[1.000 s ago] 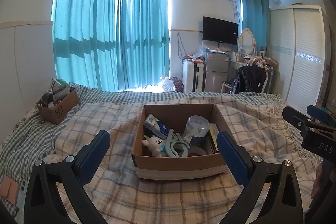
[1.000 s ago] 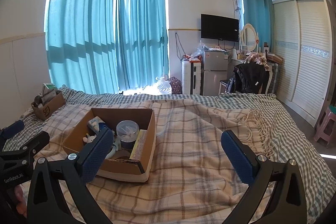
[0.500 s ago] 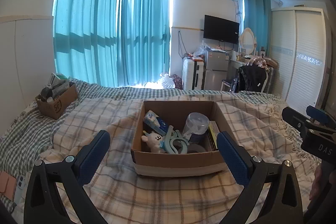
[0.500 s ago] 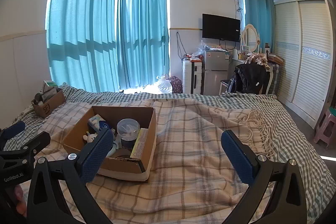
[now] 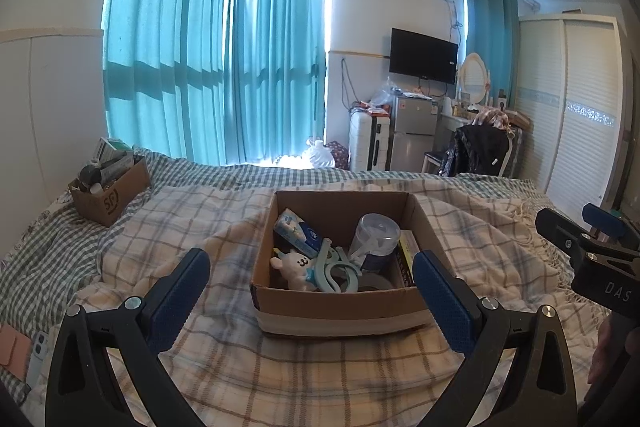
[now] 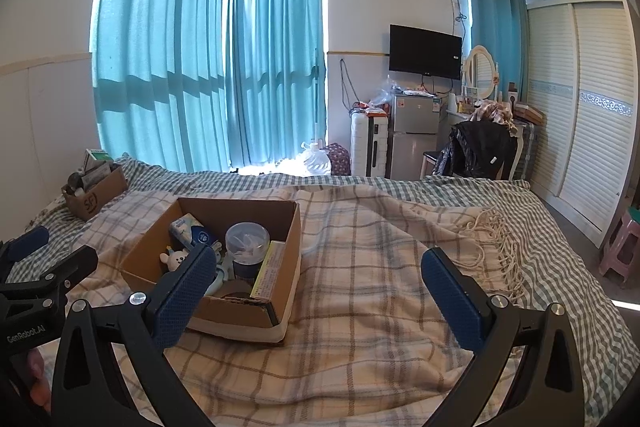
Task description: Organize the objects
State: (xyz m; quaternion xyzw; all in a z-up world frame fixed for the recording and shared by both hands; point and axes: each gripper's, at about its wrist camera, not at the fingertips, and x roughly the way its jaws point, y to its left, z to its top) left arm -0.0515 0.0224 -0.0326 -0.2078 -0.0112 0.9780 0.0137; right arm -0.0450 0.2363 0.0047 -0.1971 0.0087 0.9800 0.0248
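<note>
An open cardboard box (image 5: 340,311) sits on the plaid blanket in the middle of the bed; it also shows in the right wrist view (image 6: 248,315). Inside lie a blue tissue pack (image 5: 298,231), a white bunny toy (image 5: 294,265), a teal clip (image 5: 336,267), a clear-lidded jar (image 5: 376,237), a tape roll (image 5: 374,283) and a yellow flat box (image 6: 270,269). My left gripper (image 5: 312,291) is open and empty, just in front of the box. My right gripper (image 6: 316,291) is open and empty, to the right of the box over the blanket.
A smaller cardboard box (image 5: 110,195) with several items stands at the bed's far left. A pink case and a remote (image 5: 38,351) lie at the near left edge. A wardrobe (image 6: 580,107), chair, fridge and a pink stool (image 6: 622,247) stand beyond the bed.
Both grippers have risen and tilted slightly, so the box sits a little lower in view. Both stay open and nothing in the box has moved.
</note>
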